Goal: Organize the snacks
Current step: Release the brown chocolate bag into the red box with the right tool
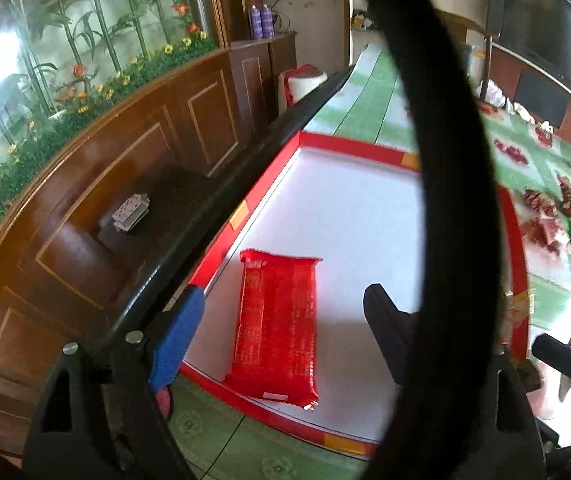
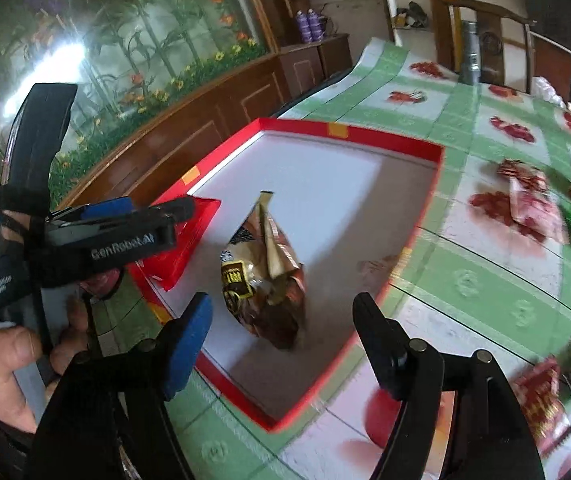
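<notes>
The right gripper (image 2: 281, 316) is hovering, fingers spread, over a brown bag (image 2: 269, 268) in the red box (image 2: 397, 136). The left gripper (image 1: 285, 320), also spread, is hovering above the red pack (image 1: 275, 324) lying flat. The bag is looking tilted; lay it flat beside the pack.

Dark wood panelling (image 1: 133, 168), floral mural (image 2: 125, 28), green checked tablecloth (image 2: 485, 280)

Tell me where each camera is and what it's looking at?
Left wrist: rides the left gripper, looking along its open fingers into the red box at a flat red packet; a black cable crosses the lens.
Right wrist: rides the right gripper, open, looking down at a brown snack bag in the box; the person's left hand and other gripper show at left.
Shared: the red box, red packet, green tablecloth and loose snacks.
</notes>
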A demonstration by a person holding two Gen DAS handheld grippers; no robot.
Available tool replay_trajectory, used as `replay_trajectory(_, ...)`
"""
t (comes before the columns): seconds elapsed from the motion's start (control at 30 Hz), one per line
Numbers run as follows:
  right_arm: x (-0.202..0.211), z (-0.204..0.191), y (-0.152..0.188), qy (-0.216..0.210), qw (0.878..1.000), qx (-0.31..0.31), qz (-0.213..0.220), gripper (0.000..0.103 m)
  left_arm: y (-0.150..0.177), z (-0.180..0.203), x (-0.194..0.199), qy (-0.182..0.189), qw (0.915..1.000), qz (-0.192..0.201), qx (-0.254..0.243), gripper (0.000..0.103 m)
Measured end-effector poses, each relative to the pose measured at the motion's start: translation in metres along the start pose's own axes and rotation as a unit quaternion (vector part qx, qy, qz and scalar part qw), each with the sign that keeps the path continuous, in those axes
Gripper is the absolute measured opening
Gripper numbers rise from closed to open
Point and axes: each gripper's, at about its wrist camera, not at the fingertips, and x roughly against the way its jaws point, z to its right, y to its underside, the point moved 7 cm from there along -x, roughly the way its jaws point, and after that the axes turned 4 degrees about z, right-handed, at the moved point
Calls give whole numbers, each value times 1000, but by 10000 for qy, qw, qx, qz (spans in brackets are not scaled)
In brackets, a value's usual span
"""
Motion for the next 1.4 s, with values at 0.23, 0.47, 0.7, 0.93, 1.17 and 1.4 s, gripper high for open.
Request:
replay_trajectory(0.23,50,43,14,212,9978,-504,368,72,-11,22,26,176,9994,265,-113,85)
replay_trajectory(0.47,90,90,31,569,9907,-1070,626,72,-10,66,48,423,9977,389,-369,88)
replay_trajectory(0.7,127,130,54,909,9810,-1494,842,73,-4,121,65,781,9929,429,-791,89)
replay_trajectory(0.93,160,170,84,1258,9674,-1971,968,73,12,172,74,1139,9857,321,-1201,89)
replay_trajectory(1.17,180,196,99,1433,9578,-2247,1075,73,35,212,80,1484,9771,109,-1523,89)
replay_trajectory(1.4,184,207,104,1451,9544,-2362,1102,73,46,233,74,1614,9731,-65,-1642,89)
